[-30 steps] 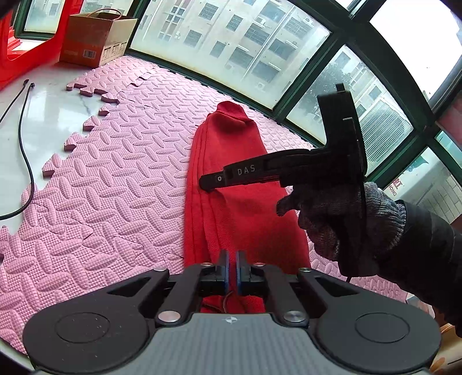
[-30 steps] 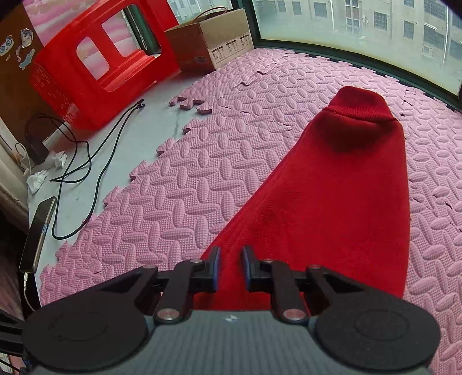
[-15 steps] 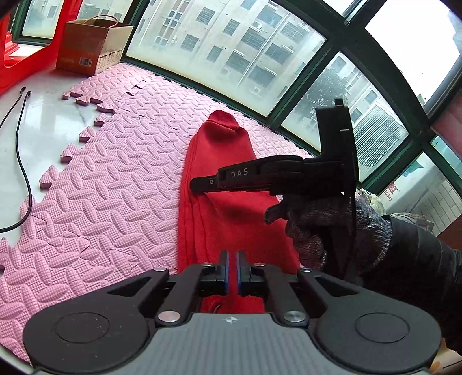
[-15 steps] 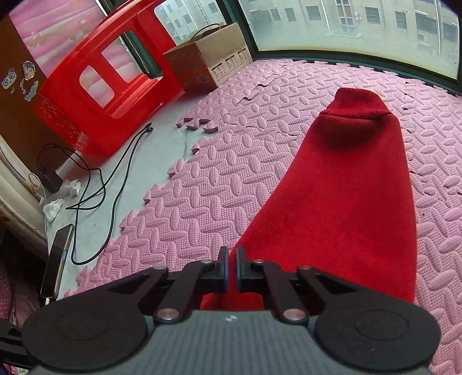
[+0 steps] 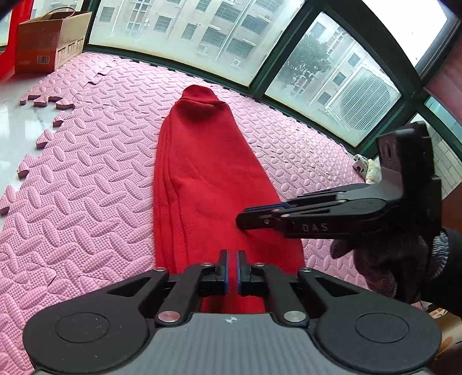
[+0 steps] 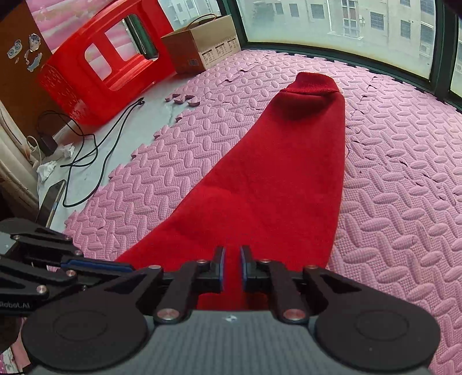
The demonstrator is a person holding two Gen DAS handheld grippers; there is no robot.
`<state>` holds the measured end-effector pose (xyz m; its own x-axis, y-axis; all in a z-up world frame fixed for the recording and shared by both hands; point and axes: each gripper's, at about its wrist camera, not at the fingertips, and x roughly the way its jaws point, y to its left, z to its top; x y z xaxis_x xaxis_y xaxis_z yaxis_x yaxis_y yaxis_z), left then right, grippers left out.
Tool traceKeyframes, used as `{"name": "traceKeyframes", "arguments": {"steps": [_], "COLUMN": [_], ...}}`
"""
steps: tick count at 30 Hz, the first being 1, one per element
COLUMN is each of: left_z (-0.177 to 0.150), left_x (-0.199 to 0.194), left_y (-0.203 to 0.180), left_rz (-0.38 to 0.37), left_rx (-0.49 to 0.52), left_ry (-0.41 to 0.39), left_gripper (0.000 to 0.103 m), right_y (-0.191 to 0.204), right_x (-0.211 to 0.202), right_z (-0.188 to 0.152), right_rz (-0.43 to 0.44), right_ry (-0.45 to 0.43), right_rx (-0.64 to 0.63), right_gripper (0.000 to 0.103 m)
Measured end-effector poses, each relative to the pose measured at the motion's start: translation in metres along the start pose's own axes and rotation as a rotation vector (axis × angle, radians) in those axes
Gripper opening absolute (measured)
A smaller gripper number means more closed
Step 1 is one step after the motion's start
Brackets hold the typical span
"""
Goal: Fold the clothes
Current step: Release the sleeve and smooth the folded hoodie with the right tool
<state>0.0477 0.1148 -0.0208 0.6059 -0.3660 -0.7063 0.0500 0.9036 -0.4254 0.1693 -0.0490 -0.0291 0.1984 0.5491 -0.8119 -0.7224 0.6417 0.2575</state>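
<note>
red sweater [image 5: 208, 184] lies long on pink mat [image 5: 86, 202], sides already folded in. your left gripper [image 5: 232, 271] shut, empty. right gripper [image 6: 232, 268] barely parted (just been opening, nothing between), both at hem for next fold.

A red sweater [image 6: 283, 173] lies lengthwise on the pink mat [image 6: 404, 178], folded narrow, its ribbed collar toward the mat's far edge by the window [image 6: 346, 26]. The right gripper [image 6: 232, 268] hangs over the sweater's near end; its jaws have just been opening, a narrow gap with nothing between them. The left gripper [image 6: 127, 268] reaches in from the left (its blue pads closed together). Past the mat's left edge, on bare floor, lie black cables [image 6: 95, 150], a red stool [image 6: 101, 66] and a box [image 6: 202, 43].
</note>
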Motion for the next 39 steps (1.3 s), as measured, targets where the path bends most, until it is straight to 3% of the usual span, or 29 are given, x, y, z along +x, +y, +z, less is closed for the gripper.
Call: {"name": "traceKeyframes", "arguments": {"steps": [8,13,19,24,27,30,33,36,39], "left_z": [-0.008,-0.006,-0.008,-0.018,-0.027,-0.031,-0.033,-0.033,-0.028], "left_x": [0.001,0.0,-0.004,-0.029,-0.03,-0.019,-0.013,-0.015,-0.016], "left_y": [0.01,0.008,0.004,-0.016,-0.025,-0.018,-0.005,0.001,0.0], "left_rz": [0.036,0.049,0.062,-0.007,-0.035,0.01,0.042,0.035,0.03], "left_rx": [0.025,0.051,0.056,0.1,0.141,0.127,0.095,0.08,0.079], "left_ry": [0.01,-0.003,-0.019,-0.055,-0.047,-0.021,-0.005,0.0,0.003], "left_gripper": [0.006,0.006,0.006,0.006,0.006,0.006,0.006,0.006,0.006], "right_y": [0.044,0.075,0.108,0.112,0.109,0.094,0.071,0.037,0.007], "right_x": [-0.039,-0.068,-0.046,-0.042,-0.046,-0.057,-0.065,-0.068,-0.067], "right_z": [-0.051,-0.08,-0.103,-0.103,-0.104,-0.101,-0.095,-0.089,-0.086], "right_rz": [0.066,0.11,0.094,0.09,0.099,0.109,0.069,0.014,-0.032], "right_ry": [0.01,-0.047,-0.087,-0.11,-0.117,-0.137,-0.163,-0.176,-0.183], "right_rx": [-0.148,-0.218,-0.285,-0.272,-0.248,-0.191,-0.134,-0.052,0.014], "right_gripper": [0.021,0.022,0.023,0.023,0.023,0.03,0.03,0.039,0.04]}}
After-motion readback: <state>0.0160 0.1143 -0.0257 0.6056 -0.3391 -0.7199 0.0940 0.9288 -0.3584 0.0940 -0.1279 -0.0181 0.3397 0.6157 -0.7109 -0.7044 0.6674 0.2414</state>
